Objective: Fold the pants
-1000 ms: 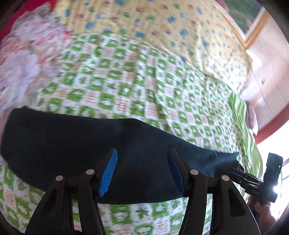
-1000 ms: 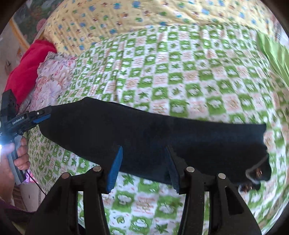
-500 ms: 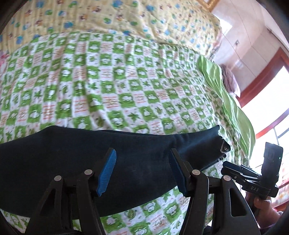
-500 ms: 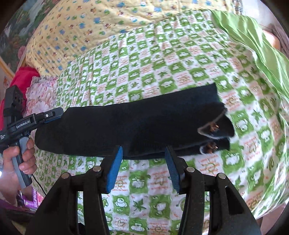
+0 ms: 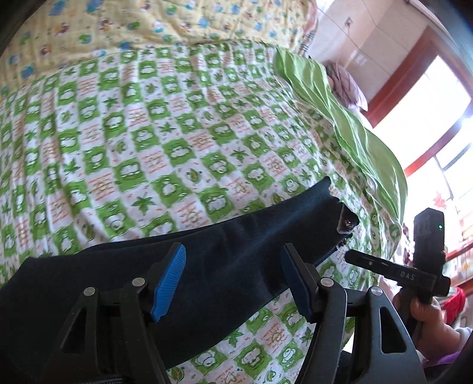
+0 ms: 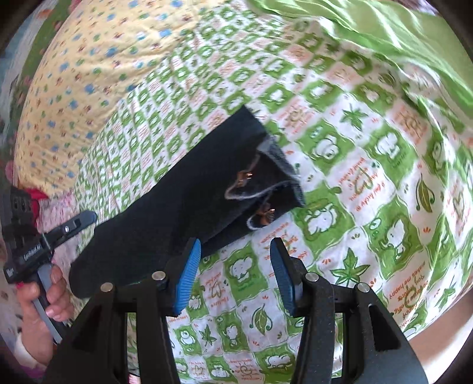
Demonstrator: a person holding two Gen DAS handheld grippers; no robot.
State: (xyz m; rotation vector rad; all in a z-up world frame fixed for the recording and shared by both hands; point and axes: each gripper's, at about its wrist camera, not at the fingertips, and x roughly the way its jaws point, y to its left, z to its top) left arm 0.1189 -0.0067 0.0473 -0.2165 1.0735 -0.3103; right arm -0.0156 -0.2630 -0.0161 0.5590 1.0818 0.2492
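Green-and-white checked bedsheet (image 5: 165, 124) covers the bed, yellow quilt (image 5: 142, 20) along the frame top.

Left wrist view, near to far: left gripper (image 5: 232, 283) at bottom centre, blue pads spread wide, nothing between them, poised over the pants (image 5: 189, 265). Pants lie as a long dark strip across the lower frame, apparently folded lengthwise, so each tool likely lines up on one end for a crosswise fold. Right gripper (image 5: 354, 257) at lower right, tip just beside the waistband end; its opening cannot be told here. Bright window at right edge.

Right wrist view: right gripper (image 6: 235, 277) wide apart and empty over bare sheet, next to the pants (image 6: 177, 212). Only this view shows waistband lining and metal fastener (image 6: 245, 177) at centre, left gripper (image 6: 79, 221) at the strip's other end, mid left.
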